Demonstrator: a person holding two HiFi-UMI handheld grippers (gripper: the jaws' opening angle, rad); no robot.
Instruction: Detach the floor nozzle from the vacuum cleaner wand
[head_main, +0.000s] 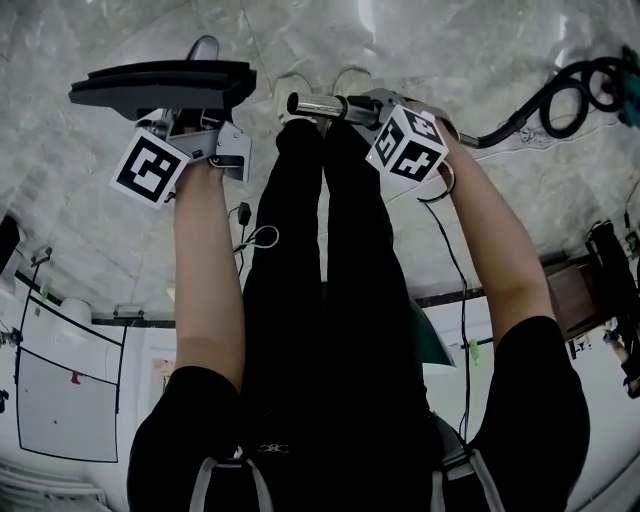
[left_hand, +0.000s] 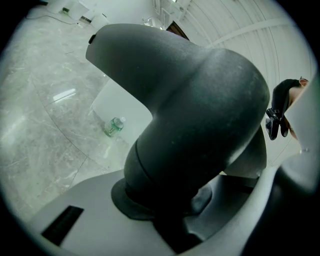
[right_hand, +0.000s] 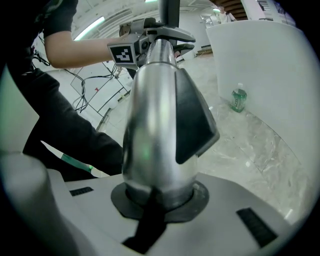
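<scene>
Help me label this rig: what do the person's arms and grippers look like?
The left gripper and right gripper are grey-bodied, each carrying a white cube with black square markers. Thin cables trail from them. The person wears black short sleeves.

Black floor nozzle, silver wand, black-and-white marker cubes, grey marbled floor

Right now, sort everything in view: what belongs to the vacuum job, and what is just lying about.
Belongs to the job:
floor nozzle, held in the left gripper
wand, held in the right gripper
hose

Just lying about:
bottle on the floor
white partition next to it
</scene>
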